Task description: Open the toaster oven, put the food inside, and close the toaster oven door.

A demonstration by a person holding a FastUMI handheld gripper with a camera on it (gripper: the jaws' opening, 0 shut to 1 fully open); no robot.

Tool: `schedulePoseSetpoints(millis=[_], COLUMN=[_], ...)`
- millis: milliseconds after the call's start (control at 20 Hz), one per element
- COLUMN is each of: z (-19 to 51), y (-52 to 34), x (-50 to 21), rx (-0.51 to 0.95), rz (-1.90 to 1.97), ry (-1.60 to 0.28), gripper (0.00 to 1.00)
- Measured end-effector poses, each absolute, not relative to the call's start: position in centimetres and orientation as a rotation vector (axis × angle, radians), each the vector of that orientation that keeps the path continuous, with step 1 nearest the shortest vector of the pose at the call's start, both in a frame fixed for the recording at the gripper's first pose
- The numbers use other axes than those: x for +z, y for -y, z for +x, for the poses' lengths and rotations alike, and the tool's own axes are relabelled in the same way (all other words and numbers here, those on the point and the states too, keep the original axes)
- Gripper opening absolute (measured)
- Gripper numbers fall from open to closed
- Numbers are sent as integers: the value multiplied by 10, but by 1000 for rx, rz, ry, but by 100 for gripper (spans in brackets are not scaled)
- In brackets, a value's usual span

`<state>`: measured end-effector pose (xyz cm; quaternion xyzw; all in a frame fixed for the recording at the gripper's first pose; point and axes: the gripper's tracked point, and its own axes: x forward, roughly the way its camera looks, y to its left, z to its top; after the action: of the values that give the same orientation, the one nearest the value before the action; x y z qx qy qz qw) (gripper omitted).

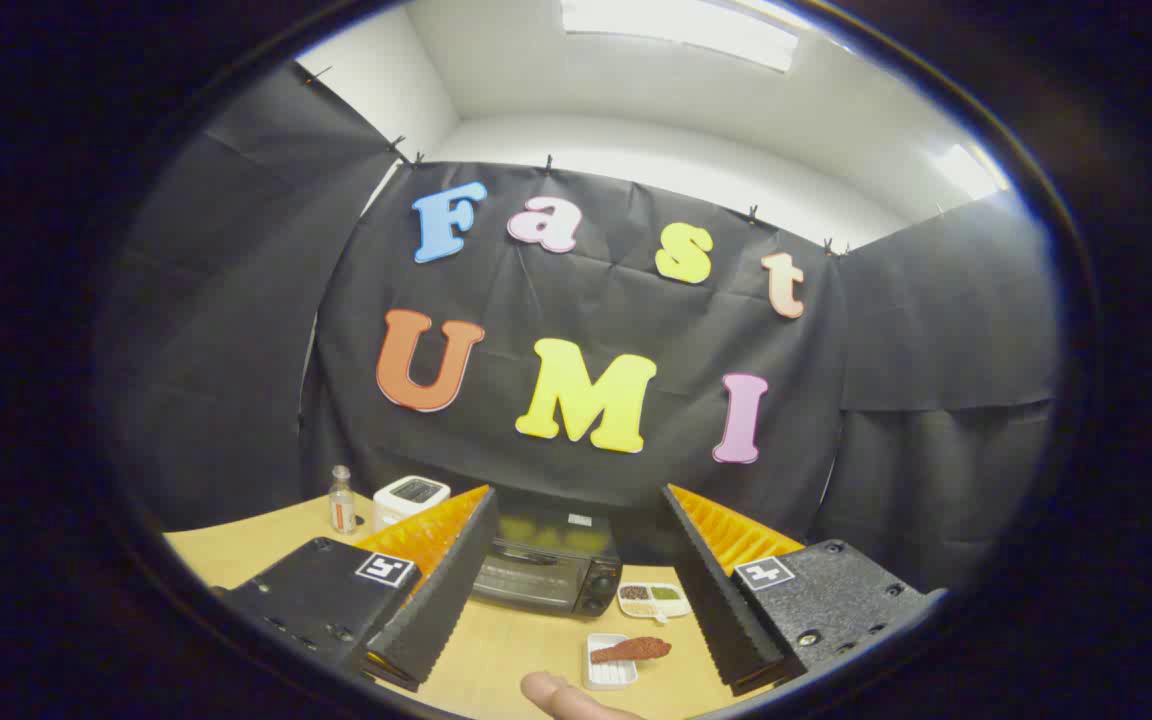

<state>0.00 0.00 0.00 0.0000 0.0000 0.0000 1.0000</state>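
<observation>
The tongs (576,640) gape empty above the desk (496,650), framing the shut toaster oven (544,570) beyond them, presumably lining up its door.

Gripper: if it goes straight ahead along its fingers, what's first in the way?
Likely the toaster oven, door shut, straight ahead between the open tool's fingers. The food on its white tray lies nearer but low on the table; depth unclear.

A small bottle (341,500) stands beside a white box-shaped device (410,498); a seasoning tray (652,598) sits apart.
</observation>
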Motion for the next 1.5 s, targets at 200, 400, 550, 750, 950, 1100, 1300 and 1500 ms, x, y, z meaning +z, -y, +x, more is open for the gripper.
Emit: schedulePoseSetpoints(millis=[200,400,550,750,950,1100,1300,1500], z=[2,1,5,10,22,40,78,124], y=[3,4,3,4,5,6,1,-13], x=[1,-2,-14,-19,-30,-46,-75,-115], rx=[-33,-42,-40,-31,-29,-32,-37,-23], rz=[86,224,220,227,227,224,211,237], ry=[-5,16,-12,-14,-21,-49,-107,-194], gripper=[100,100,100,100,100,100,100,100])
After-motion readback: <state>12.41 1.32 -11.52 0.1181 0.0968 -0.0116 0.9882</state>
